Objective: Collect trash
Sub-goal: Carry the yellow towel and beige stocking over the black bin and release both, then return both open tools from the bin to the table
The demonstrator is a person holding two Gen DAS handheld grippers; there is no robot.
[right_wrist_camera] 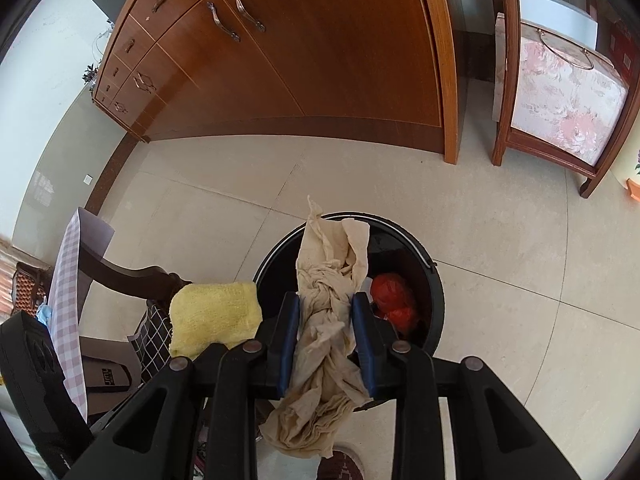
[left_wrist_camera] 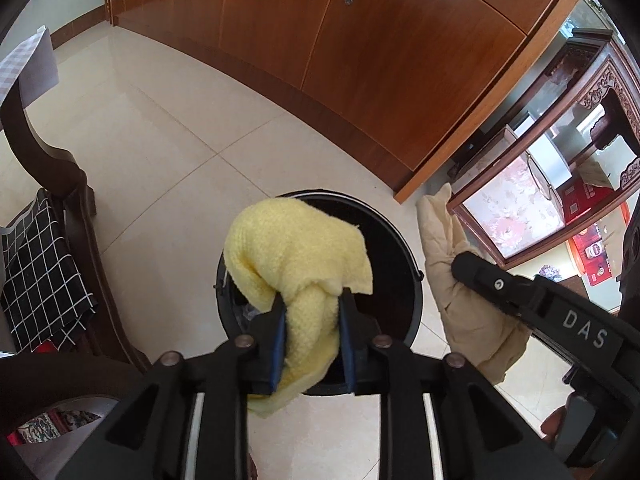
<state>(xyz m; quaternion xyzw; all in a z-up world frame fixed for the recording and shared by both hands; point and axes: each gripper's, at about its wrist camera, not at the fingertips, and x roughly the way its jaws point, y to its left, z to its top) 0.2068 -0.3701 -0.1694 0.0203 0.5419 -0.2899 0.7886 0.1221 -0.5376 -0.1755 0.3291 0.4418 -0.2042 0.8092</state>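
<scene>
My left gripper [left_wrist_camera: 312, 304] is shut on a crumpled yellow cloth [left_wrist_camera: 296, 256] and holds it above the black round trash bin [left_wrist_camera: 400, 248] on the floor. My right gripper [right_wrist_camera: 326, 300] is shut on a twisted beige cloth [right_wrist_camera: 328, 276] and holds it over the same bin [right_wrist_camera: 436, 292]. Red trash [right_wrist_camera: 394, 296] lies inside the bin. The beige cloth [left_wrist_camera: 448, 264] and right gripper body [left_wrist_camera: 540, 304] show at the right of the left wrist view. The yellow cloth [right_wrist_camera: 214, 312] shows at the left of the right wrist view.
A large wooden cabinet [left_wrist_camera: 360, 40] stands behind the bin. A dark wooden chair [left_wrist_camera: 48, 184] with a black checked cloth [left_wrist_camera: 40, 272] is at the left. A carved wooden stand with a floral box [left_wrist_camera: 516, 208] is at the right. The floor is pale tile [left_wrist_camera: 160, 140].
</scene>
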